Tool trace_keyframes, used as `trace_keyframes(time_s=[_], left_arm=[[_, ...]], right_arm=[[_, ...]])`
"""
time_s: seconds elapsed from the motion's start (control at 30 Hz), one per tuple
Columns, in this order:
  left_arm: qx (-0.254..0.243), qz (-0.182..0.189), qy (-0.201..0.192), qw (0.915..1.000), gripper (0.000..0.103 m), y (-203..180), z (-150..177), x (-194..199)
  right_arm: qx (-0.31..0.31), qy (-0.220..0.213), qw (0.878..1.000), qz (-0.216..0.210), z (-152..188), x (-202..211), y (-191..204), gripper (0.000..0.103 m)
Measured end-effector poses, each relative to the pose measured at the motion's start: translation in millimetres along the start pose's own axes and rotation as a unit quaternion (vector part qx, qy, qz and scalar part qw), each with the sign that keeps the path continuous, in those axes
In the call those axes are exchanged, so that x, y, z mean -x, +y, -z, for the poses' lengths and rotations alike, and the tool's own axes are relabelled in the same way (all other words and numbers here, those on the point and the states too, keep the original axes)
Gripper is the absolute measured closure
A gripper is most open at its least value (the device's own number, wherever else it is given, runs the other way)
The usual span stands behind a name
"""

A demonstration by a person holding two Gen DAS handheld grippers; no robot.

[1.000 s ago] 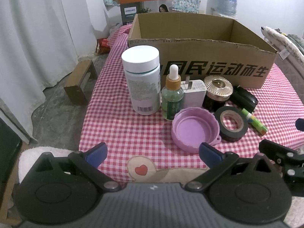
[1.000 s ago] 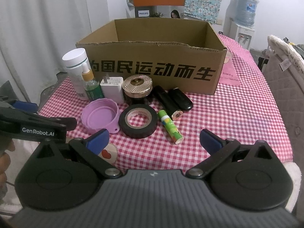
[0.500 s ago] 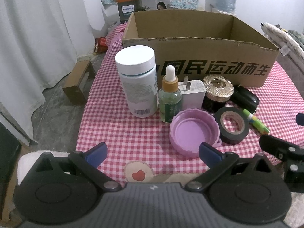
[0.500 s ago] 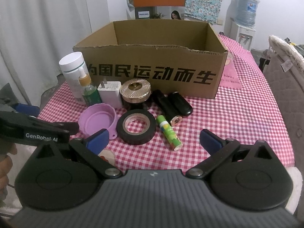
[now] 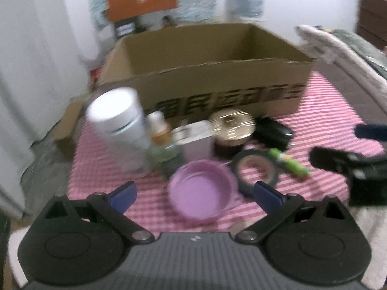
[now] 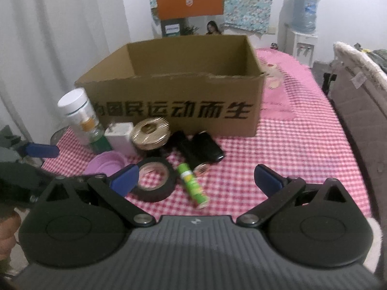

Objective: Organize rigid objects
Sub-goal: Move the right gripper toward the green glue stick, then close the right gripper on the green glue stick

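Observation:
An open cardboard box (image 6: 174,106) stands on the red checked tablecloth (image 6: 290,145). In front of it lie a white-capped bottle (image 6: 76,111), a dropper bottle (image 6: 93,130), a white charger (image 6: 121,136), a gold-lidded jar (image 6: 150,133), black cases (image 6: 200,149), a black tape roll (image 6: 154,181), a green tube (image 6: 192,186) and a purple lid (image 5: 200,191). My left gripper (image 5: 196,194) is open, low over the purple lid. My right gripper (image 6: 197,180) is open near the tape roll and green tube. The left wrist view is blurred.
A white curtain (image 6: 48,36) hangs at the left. A padded chair (image 6: 358,84) stands to the right of the table. A water dispenser (image 6: 302,24) and an orange box (image 6: 188,1) are behind the cardboard box. A hand (image 6: 7,232) shows at the lower left.
Both grippers have moved forward toward the row of objects, which now look larger and closer. The left gripper moves fast enough to blur its view. Both stay open.

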State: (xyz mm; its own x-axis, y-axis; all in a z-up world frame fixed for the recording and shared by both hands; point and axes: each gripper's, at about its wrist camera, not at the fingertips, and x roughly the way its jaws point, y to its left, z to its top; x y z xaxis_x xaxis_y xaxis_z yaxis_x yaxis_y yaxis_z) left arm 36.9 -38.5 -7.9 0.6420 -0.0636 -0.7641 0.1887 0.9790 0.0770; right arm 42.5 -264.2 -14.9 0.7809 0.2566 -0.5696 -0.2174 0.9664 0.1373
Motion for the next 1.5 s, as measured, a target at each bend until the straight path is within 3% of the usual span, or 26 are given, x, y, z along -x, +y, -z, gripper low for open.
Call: trace_keyframes(time_s=[0.2,0.27,0.33,0.37,0.47,0.6,0.67,0.77,0.87,0.97,1.1,1.27,1.5], left_arm=[[-0.071,0.064,-0.033,0.9948,0.005,-32,-2,0],[-0.088,0.087,-0.035,0.9918,0.008,-40,-2,-2],[-0.101,0.108,-0.035,0.9885,0.011,-48,0,-3],[-0.105,0.114,-0.032,0.9875,0.014,-51,0,-4],[-0.120,0.127,-0.024,0.9843,0.026,-58,2,-7],[-0.129,0.139,-0.018,0.9817,0.032,-64,4,-10],[-0.131,0.148,-0.014,0.9802,0.036,-66,4,-11],[-0.133,0.160,-0.009,0.9781,0.041,-70,2,-14],[-0.141,0.170,-0.008,0.9754,0.041,-76,2,-16],[-0.149,0.183,-0.003,0.9717,0.040,-84,1,-19],[-0.161,0.193,0.011,0.9678,0.039,-96,1,-26],[-0.158,0.194,0.022,0.9681,0.042,-102,-1,-36],[-0.150,0.181,0.040,0.9712,0.064,-106,-4,-47]], right_arm=[[-0.020,-0.007,1.000,0.001,-3,-1,-27,0.004],[-0.021,0.005,1.000,-0.009,-3,-8,-31,0.009],[-0.022,0.023,0.999,-0.029,-3,-17,-34,0.021],[-0.022,0.034,0.999,-0.036,-2,-22,-34,0.032],[-0.018,0.075,0.995,-0.064,-4,-41,-32,0.051],[0.002,0.116,0.990,-0.085,-5,-63,-25,0.062],[0.010,0.133,0.987,-0.094,-6,-72,-22,0.075],[0.017,0.142,0.985,-0.100,-5,-77,-20,0.083],[-0.011,0.145,0.984,-0.104,-3,-77,-26,0.085],[-0.075,0.149,0.979,-0.115,3,-73,-45,0.086],[-0.166,0.154,0.965,-0.134,14,-66,-68,0.088],[-0.225,0.159,0.950,-0.150,25,-62,-83,0.088],[-0.248,0.164,0.941,-0.165,28,-62,-92,0.088]])
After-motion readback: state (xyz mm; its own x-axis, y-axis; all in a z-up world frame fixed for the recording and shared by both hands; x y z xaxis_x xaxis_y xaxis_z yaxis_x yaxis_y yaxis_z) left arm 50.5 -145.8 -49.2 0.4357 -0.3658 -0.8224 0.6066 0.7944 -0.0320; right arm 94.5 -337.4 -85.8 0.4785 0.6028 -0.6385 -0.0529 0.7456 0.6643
